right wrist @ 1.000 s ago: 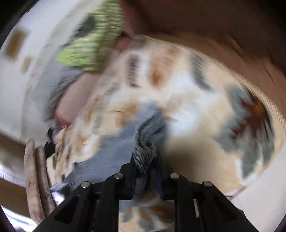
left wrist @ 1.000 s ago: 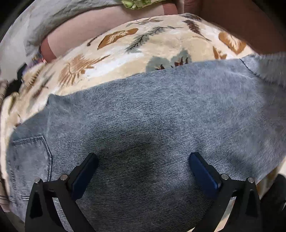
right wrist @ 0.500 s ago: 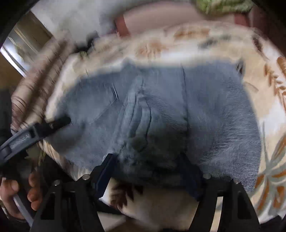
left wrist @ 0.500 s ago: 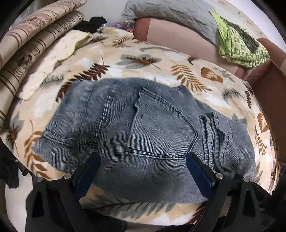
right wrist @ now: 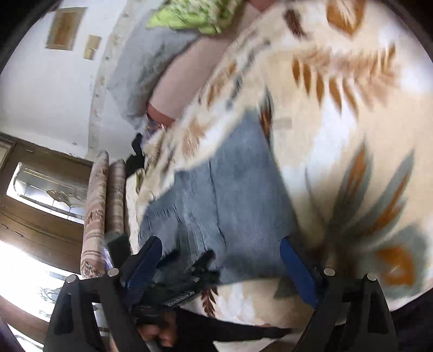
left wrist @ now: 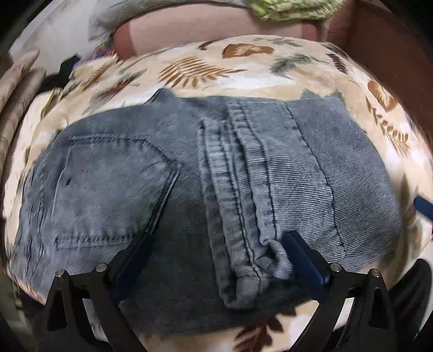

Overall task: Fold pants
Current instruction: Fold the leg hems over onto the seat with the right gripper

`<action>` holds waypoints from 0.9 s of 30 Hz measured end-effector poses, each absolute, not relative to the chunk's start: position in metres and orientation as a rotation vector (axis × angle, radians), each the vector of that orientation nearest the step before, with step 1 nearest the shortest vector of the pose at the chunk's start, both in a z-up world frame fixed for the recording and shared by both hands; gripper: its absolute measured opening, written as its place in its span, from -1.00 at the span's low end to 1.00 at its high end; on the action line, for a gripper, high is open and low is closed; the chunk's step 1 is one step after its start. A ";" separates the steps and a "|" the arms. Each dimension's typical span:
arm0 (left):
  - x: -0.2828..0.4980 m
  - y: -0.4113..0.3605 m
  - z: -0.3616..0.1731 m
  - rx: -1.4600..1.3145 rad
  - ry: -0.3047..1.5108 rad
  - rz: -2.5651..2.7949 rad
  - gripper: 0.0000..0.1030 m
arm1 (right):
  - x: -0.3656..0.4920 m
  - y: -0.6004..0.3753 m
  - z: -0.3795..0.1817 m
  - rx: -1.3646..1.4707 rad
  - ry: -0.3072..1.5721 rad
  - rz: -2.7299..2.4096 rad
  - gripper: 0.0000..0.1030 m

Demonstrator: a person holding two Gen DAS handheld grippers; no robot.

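Observation:
The grey-blue jeans [left wrist: 243, 176] lie folded into a compact stack on the leaf-print blanket [left wrist: 205, 67], back pocket at left, hemmed leg ends lying across the middle. My left gripper [left wrist: 216, 260] is open and empty, hovering just over the near edge of the stack. A blue fingertip of the right gripper shows at the right edge [left wrist: 423, 205]. In the blurred right wrist view the jeans [right wrist: 230, 203] lie ahead of my open, empty right gripper [right wrist: 219, 268]. The left gripper [right wrist: 173, 284] and the hand holding it show at lower left.
A pink bolster [left wrist: 205, 29], a grey pillow [left wrist: 113, 21] and a green cloth [left wrist: 292, 8] lie at the bed's far side. Rolled striped bedding [right wrist: 100, 211] stands at the left, near a wooden cabinet [right wrist: 35, 195]. A brown headboard [left wrist: 392, 54] is at right.
The right gripper let go of the leg ends it carried over and is now open. The left camera pulled in closer over the folded stack. The right gripper swung off to the right.

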State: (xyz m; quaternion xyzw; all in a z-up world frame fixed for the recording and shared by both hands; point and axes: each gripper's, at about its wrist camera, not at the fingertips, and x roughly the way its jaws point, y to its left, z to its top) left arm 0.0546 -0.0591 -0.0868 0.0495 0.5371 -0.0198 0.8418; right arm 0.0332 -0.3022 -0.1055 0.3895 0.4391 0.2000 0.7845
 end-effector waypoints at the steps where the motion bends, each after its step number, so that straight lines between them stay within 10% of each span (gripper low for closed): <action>1: 0.053 -0.058 -0.079 0.083 1.120 -0.058 0.86 | 0.037 -0.308 -0.099 0.836 0.933 0.424 0.76; 16: 0.034 0.055 -0.037 -0.213 0.986 0.110 0.86 | 0.046 -0.230 -0.162 1.026 1.129 0.695 0.75; 27: 0.042 -0.009 -0.029 -0.082 0.936 -0.019 0.87 | 0.056 -0.247 -0.133 0.970 1.132 0.675 0.72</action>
